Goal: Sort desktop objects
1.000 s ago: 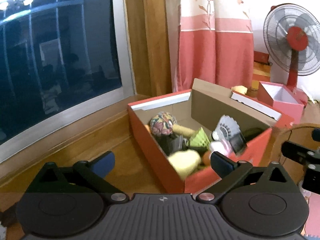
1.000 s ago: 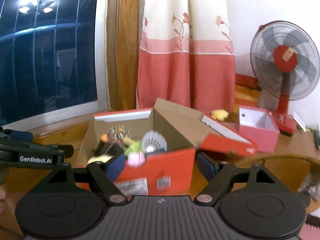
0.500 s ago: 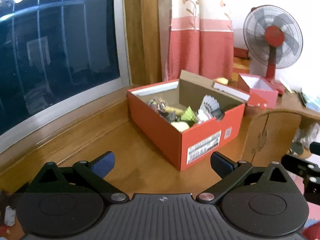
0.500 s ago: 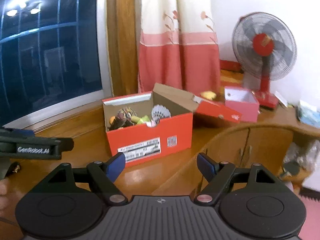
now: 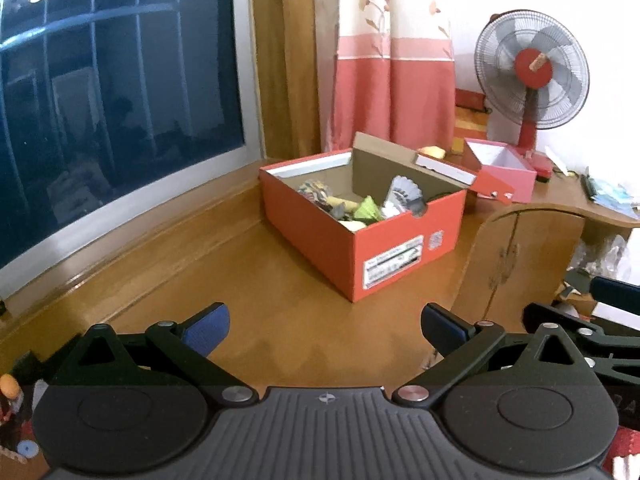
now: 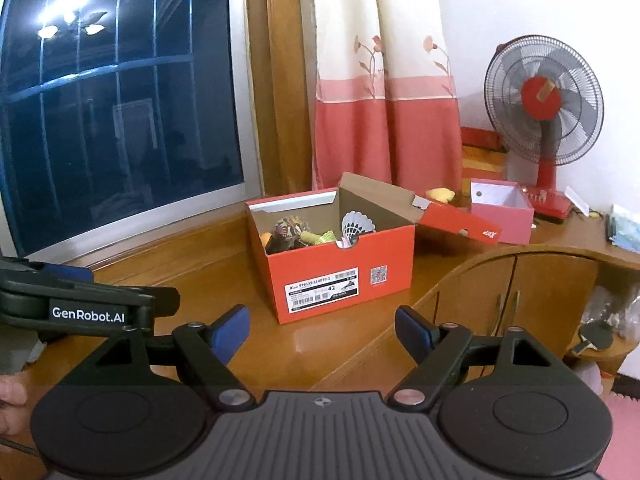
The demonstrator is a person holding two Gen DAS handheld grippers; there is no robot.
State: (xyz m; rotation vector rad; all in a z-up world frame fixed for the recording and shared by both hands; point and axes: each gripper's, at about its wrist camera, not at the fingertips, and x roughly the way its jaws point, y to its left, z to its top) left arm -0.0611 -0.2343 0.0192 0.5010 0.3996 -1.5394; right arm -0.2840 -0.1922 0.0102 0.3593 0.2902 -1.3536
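An open orange shoebox (image 5: 360, 248) (image 6: 344, 276) stands on the wooden desk, its lid flap folded back to the right. Inside lie a white shuttlecock (image 5: 404, 194) (image 6: 356, 224), a multicoloured ball (image 5: 314, 191) (image 6: 290, 227), a green shuttlecock (image 5: 368, 209) and other small items. My left gripper (image 5: 325, 330) hovers open well in front of the box, nothing between its blue pads. My right gripper (image 6: 322, 330) is likewise open and empty, a good way short of the box. The left gripper's body shows at the left of the right wrist view.
A pink box (image 6: 502, 216) sits behind the shoebox with a yellow soft item (image 6: 440, 194) beside it. A red standing fan (image 6: 542, 108) is at the back right. A window and a curtain (image 6: 384, 100) line the back. The desk's curved edge and cabinet doors (image 6: 508, 304) lie right.
Both grippers have drawn back from the shoebox, which now looks smaller and farther off. Both stayed open and empty.
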